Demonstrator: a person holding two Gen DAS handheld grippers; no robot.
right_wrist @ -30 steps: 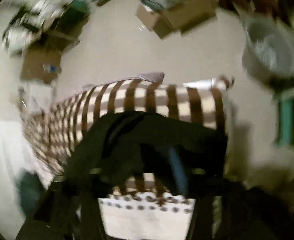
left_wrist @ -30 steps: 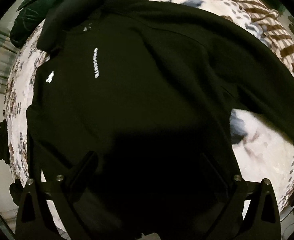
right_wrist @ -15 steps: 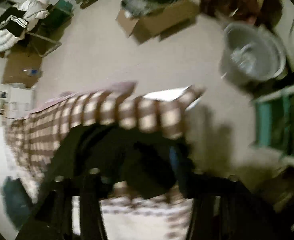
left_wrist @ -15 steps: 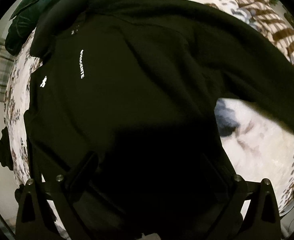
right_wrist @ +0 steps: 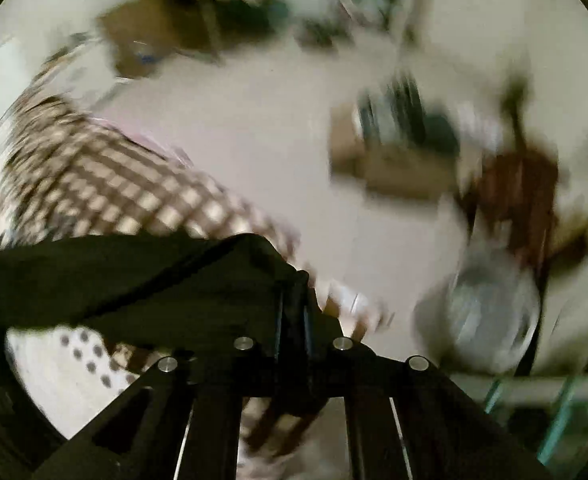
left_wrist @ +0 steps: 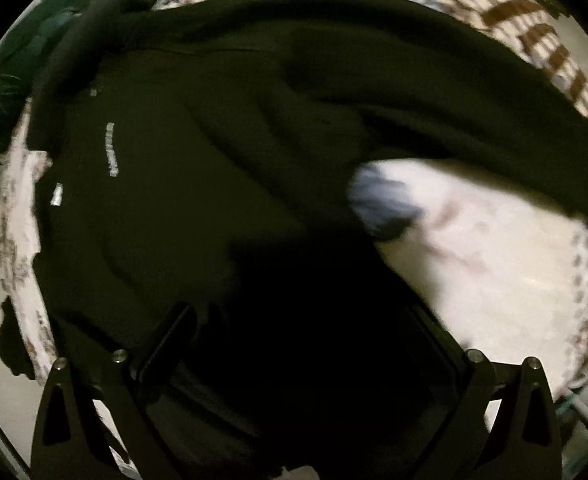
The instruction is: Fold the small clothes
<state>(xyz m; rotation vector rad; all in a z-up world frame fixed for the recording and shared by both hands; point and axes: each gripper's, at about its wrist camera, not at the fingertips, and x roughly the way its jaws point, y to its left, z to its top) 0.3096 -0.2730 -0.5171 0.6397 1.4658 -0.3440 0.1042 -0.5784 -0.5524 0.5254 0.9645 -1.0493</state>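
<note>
At the far left of the left wrist view a dark green cloth (left_wrist: pixel 25 80) lay bunched at the edge of the bed (left_wrist: pixel 494 280), whose pale patterned cover showed bare to the right. The black sweatshirt (left_wrist: pixel 197 208) lay spread across that cover, chest up, a line of white lettering (left_wrist: pixel 111 150) and a small white mark visible near its left side. The left gripper (left_wrist: pixel 298 344) hung low over the hem region with its fingers set wide apart; nothing was seen pinched between them, though the cloth beneath was too dark to rule out contact.

Further right, one sleeve (left_wrist: pixel 474 92) ran as a broad dark band up and across toward the checked blanket (left_wrist: pixel 546 52), lifted clear of the cover.

In the right wrist view, heavily blurred, the right gripper (right_wrist: pixel 294 304) had just been closing, and its fingers stood pressed together on the sleeve end (right_wrist: pixel 229 268), which draped away to the left above the checked blanket (right_wrist: pixel 105 184). Cardboard boxes (right_wrist: pixel 378 168) and a grey bucket (right_wrist: pixel 490 312) stood on the floor beyond.

Assessment: the step in hand appeared to be the first sleeve fold, the sleeve having been seized and raised. The next move would call for carrying it inward over the chest and laying it flat, while the left gripper steadied the body against dragging.
</note>
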